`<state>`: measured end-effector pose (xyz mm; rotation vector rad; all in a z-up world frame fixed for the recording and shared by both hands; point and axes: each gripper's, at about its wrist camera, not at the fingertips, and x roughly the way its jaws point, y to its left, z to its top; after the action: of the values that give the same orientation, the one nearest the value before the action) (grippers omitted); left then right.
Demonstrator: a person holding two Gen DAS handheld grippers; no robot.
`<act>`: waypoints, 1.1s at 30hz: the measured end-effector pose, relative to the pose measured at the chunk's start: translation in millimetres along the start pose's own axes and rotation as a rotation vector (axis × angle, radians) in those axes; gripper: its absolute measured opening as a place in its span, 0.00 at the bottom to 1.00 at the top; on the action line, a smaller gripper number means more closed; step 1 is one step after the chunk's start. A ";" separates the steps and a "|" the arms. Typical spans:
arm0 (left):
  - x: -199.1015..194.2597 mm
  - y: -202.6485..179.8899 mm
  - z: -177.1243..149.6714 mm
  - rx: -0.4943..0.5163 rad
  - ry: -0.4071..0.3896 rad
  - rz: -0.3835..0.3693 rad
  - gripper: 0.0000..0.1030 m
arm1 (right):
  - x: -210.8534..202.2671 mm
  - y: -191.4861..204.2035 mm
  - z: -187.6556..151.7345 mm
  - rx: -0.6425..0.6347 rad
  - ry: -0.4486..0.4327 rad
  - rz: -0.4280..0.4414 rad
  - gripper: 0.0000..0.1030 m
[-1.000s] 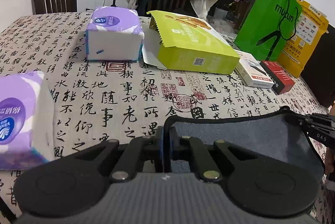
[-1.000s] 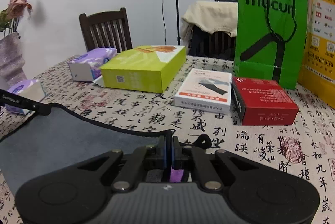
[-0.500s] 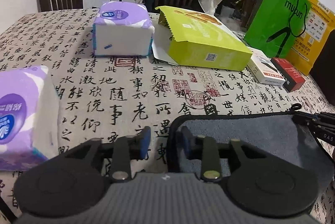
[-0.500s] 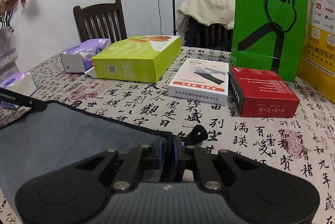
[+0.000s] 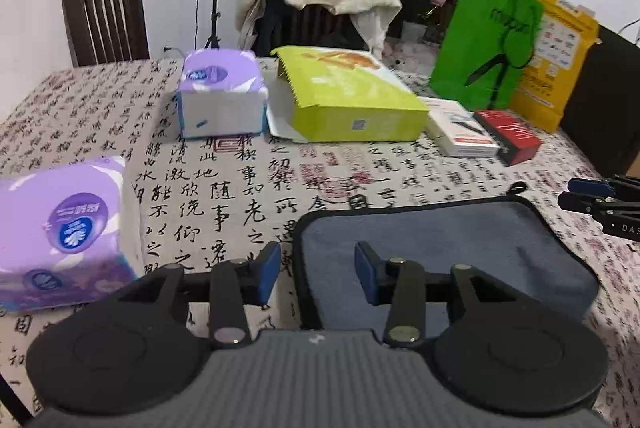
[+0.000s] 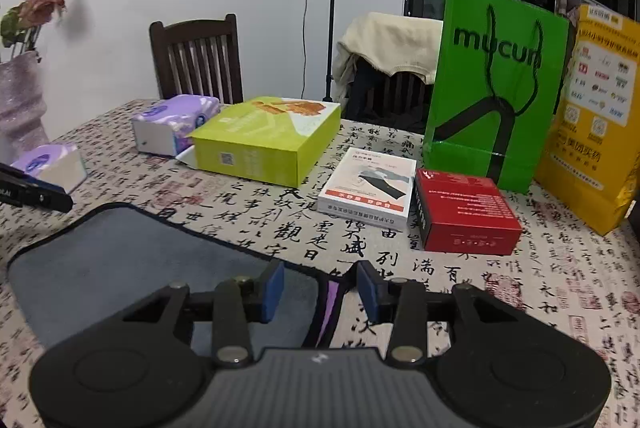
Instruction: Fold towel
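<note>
— What's right in front of the right gripper (image 6: 320, 286)?

— Its blue-padded fingers (image 6: 273, 282) stand apart over the corner of a grey towel (image 6: 132, 260) lying flat on the calligraphy tablecloth (image 6: 500, 288), a purple strip showing at the hem.

— And farther back?

— A red box (image 6: 464, 216) beside a white box (image 6: 370, 186), a lime-green box (image 6: 266, 140), then a green mucun bag (image 6: 494, 88). The left gripper (image 6: 34, 192) pokes in near a tissue pack (image 6: 52, 164).
</note>
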<state>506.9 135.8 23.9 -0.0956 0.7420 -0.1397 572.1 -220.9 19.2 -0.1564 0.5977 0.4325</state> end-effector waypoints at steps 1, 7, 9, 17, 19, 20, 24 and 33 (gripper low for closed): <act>-7.5 -2.7 -1.0 0.005 -0.008 0.000 0.43 | -7.1 1.4 0.2 -0.003 -0.003 -0.003 0.40; -49.1 -16.8 -9.4 0.033 -0.041 -0.002 0.47 | -52.5 12.0 -0.3 -0.018 -0.035 -0.017 0.47; -63.1 -20.6 -12.3 0.039 -0.055 -0.003 0.48 | -67.0 16.3 -0.9 -0.023 -0.046 -0.020 0.49; -119.3 -42.6 -37.0 0.067 -0.112 -0.001 0.59 | -125.2 34.2 -14.6 -0.023 -0.099 -0.013 0.55; -133.1 -48.7 -45.9 0.069 -0.144 0.026 0.66 | -137.5 38.3 -21.1 -0.026 -0.107 -0.012 0.56; -139.9 -52.3 -51.4 0.075 -0.164 0.044 0.71 | -145.2 40.8 -25.1 -0.027 -0.113 -0.013 0.56; -163.5 -61.8 -74.1 0.077 -0.207 0.066 0.79 | -173.9 49.1 -44.6 -0.021 -0.143 -0.025 0.62; -200.7 -78.8 -122.1 0.087 -0.277 0.089 0.93 | -225.2 72.3 -93.0 -0.019 -0.195 -0.030 0.70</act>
<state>270.5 85.8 78.7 0.0020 0.4623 -0.0714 326.3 -258.9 71.2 -0.1393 0.3992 0.4187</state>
